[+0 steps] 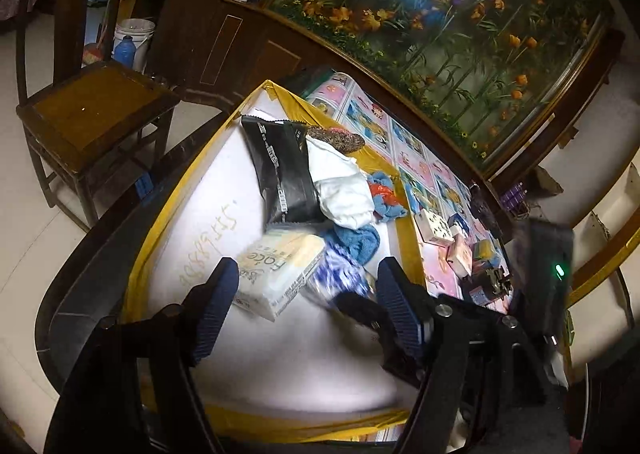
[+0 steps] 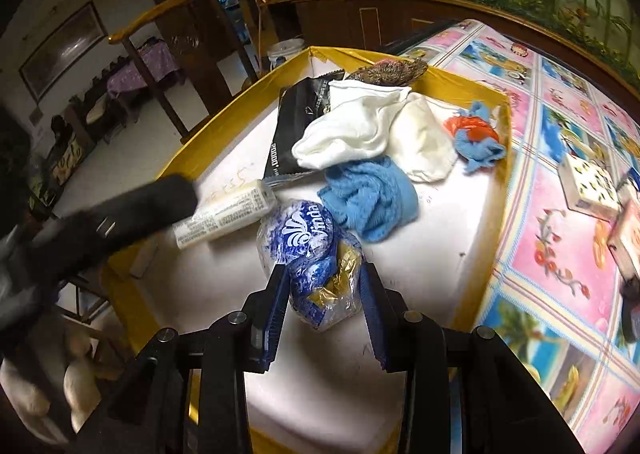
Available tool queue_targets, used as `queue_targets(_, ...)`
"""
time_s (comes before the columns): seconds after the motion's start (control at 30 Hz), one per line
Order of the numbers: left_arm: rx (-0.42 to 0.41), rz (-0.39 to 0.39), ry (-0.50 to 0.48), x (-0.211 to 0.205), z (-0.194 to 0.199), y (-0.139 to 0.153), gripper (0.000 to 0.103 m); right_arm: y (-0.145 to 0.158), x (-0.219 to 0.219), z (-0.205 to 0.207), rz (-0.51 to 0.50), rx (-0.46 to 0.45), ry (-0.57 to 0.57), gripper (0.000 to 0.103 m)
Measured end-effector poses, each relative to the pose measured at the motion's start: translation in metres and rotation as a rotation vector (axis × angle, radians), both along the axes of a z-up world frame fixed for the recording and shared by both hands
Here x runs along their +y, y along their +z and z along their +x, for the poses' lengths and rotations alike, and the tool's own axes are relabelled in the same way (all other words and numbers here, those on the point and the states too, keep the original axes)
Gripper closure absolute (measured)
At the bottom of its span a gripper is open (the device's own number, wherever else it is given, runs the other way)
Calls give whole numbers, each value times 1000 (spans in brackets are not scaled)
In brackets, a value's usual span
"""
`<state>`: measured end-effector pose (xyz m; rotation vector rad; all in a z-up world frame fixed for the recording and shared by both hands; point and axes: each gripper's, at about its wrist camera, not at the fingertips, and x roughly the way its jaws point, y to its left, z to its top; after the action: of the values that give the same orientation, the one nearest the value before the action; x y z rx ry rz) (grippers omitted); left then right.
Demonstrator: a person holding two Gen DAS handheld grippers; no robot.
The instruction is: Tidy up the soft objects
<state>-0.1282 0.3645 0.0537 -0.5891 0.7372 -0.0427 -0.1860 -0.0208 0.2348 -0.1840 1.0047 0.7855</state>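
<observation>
A white tray with a yellow rim point(image 1: 176, 214) point(image 2: 208, 150) holds soft things: a black pouch point(image 1: 280, 170) point(image 2: 296, 122), white cloth point(image 1: 344, 190) point(image 2: 360, 126), a blue towel point(image 1: 356, 242) point(image 2: 372, 198), a blue and orange rag point(image 1: 384, 194) point(image 2: 476, 138), a tissue pack point(image 1: 280, 274) point(image 2: 224, 214). My right gripper point(image 2: 324, 290) is shut on a blue Vinda tissue pack point(image 2: 312, 254) point(image 1: 340, 278) just above the tray floor. My left gripper point(image 1: 304, 306) is open and empty, over the tray's near part, beside the tissue pack.
A pink and blue patterned tablecloth point(image 2: 560, 238) point(image 1: 400, 142) lies right of the tray, with small boxes point(image 2: 588, 186) point(image 1: 436, 226) on it. A wooden chair point(image 1: 88, 114) stands left of the table. A dark cabinet point(image 1: 224, 38) stands behind.
</observation>
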Motion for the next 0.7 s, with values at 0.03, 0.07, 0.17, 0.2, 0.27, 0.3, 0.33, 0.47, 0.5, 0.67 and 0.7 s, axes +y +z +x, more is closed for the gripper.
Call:
queue_targets(0.03,-2,-1,5,1,-1,1,31,-2,4,4,-4,10,0,67)
queue_targets(0.07,-5,-1,15,2,-3,1,31,-4,9,8,-12,16,4,66)
queue_targets(0.17,-10,-26,39,5,-8,1,31,-5,10,10,-1,12,-3,58)
queue_targets(0.2,-11,-32,46,6,-10,1,31,-3,7,8,14,8,-4,51)
queue_targets(0.27,-12,-34,54,3,-12,1,31,5,-1,1,40,-18,-8,44)
queue_targets(0.3,-12,-37,54,2,-12,1,31,9,-5,-2,44,-36,-8,43)
queue_targets(0.33,-12,-40,53,1,-13,1,31,14,-9,-7,46,-62,-7,43)
queue_targets(0.47,-14,-34,44,-7,-16,4,31,29,-34,-25,57,-149,-33,37)
queue_targets(0.5,-15,-25,42,-10,-17,5,31,31,-42,-30,60,-169,-46,35)
queue_targets(0.67,-17,34,27,-26,-22,10,31,33,-92,-46,49,-231,-151,29)
queue_targets(0.7,-16,44,20,-31,-23,11,31,32,-101,-47,44,-237,-177,29)
